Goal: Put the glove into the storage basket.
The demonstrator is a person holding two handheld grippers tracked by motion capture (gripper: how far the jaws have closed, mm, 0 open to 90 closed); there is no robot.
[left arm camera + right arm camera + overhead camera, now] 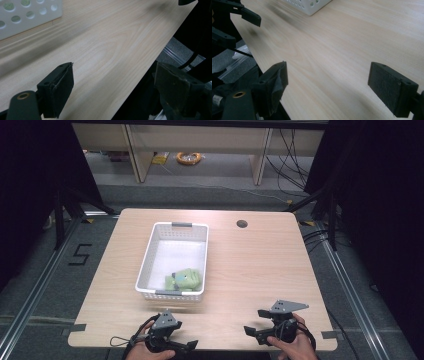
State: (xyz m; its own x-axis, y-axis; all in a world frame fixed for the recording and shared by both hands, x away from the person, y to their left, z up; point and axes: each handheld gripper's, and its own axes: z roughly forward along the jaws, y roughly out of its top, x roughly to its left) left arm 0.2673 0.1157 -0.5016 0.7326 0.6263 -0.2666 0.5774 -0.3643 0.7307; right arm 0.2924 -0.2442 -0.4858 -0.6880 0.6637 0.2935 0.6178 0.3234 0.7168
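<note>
On the wooden table a white basket stands left of centre. A green soft toy lies inside it, in the corner nearest the person.

The left gripper sits at the near table edge, roughly 6 o'clock from the toy. Its jaws are spread wide with nothing between them. In the left gripper view they straddle the table edge, and the basket wall lies at about 11 o'clock.

The right gripper is held at about 4 o'clock from the toy, well apart from the basket. Its jaws also stand wide apart and grip nothing. In the right gripper view bare wood lies between them, with the basket corner at 12 o'clock.
</note>
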